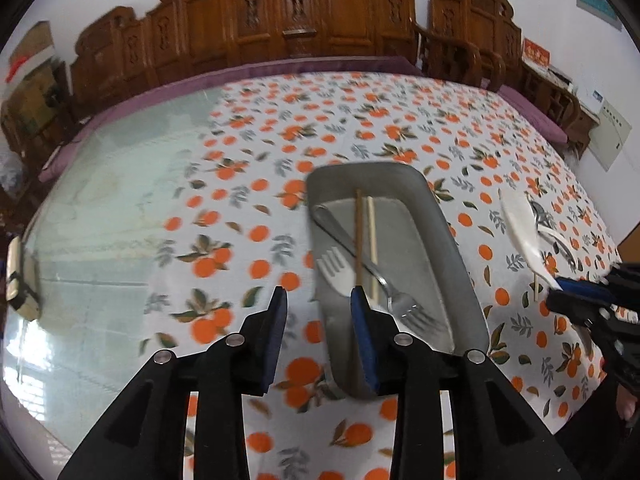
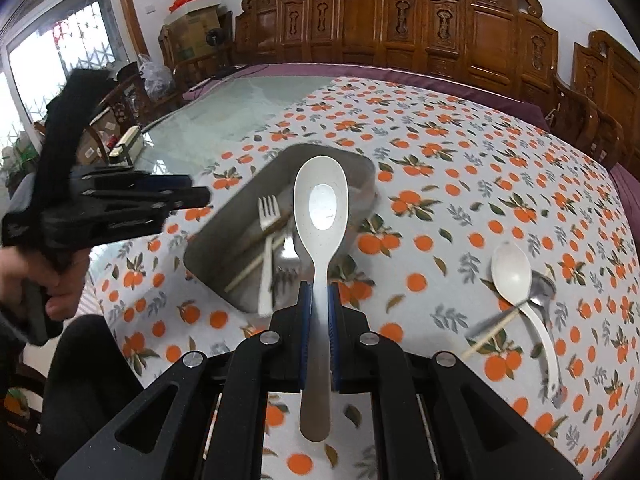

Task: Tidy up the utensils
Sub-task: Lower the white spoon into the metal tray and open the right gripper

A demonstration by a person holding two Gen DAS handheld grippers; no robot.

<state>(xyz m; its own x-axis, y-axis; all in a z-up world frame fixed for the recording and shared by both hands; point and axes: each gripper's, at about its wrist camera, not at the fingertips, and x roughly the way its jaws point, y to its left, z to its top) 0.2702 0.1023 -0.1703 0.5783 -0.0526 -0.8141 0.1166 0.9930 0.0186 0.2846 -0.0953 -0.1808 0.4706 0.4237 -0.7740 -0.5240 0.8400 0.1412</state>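
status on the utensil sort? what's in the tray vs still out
In the grey tray: metal fork, white fork, two chopsticks. Left claw is open and empty. Right claw grips a white spoon. Left on the cloth: another white spoon, a metal spoon, one chopstick.

Both cameras ride on hand-held grippers and look steeply down and forward along their own fingers at a table under an orange-print cloth [image 1: 360,128], with carved wooden chairs [image 1: 304,12] along its far edge. The left wrist view sits close above the near left corner of a grey tray [image 1: 452,240], its left gripper [image 1: 318,300] filling the lower frame; the right gripper [image 1: 576,284] enters at its right edge. The right wrist view looks from further right, over the right gripper [image 2: 318,294], with the tray [image 2: 224,236] just ahead and left, and the left gripper [image 2: 192,196] at its left edge. Both views share the tray, cloth and chairs.
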